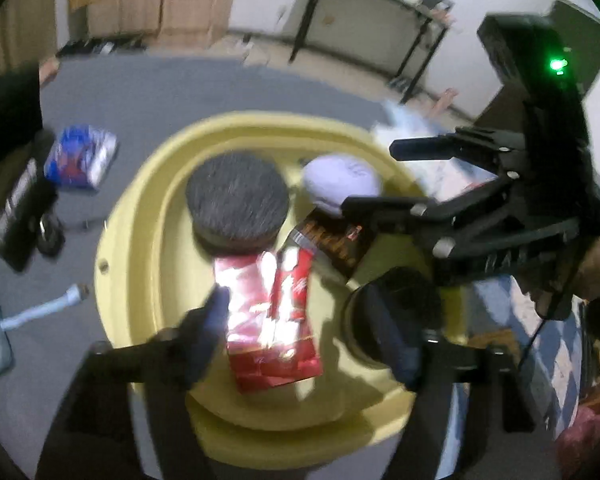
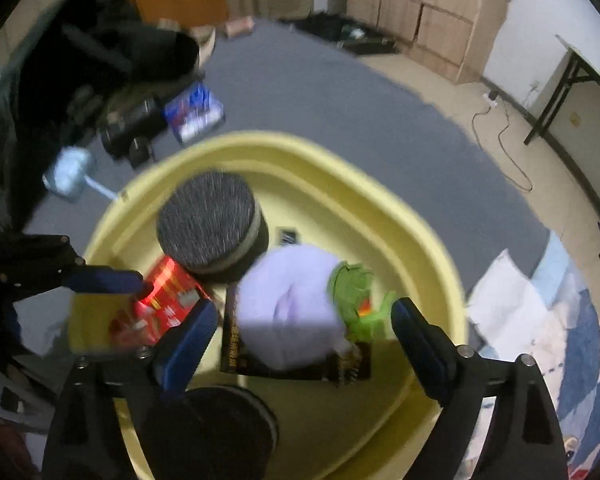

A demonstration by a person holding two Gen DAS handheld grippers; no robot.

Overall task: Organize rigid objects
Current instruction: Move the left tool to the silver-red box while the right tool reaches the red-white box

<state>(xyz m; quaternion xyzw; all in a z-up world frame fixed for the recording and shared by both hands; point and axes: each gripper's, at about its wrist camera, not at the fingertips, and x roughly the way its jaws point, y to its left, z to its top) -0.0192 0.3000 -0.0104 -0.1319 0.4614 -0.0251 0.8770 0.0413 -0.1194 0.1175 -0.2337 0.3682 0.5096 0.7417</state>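
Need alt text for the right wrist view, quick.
The open right gripper hovers over a yellow tub holding a lavender plush, a dark round tin, a red box and a black packet.

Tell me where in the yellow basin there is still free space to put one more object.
Bare floor shows in the yellow basin along its far wall, behind the dark round container and the purple toy. The near-left part is crowded: red box, dark flat box, black round lid.
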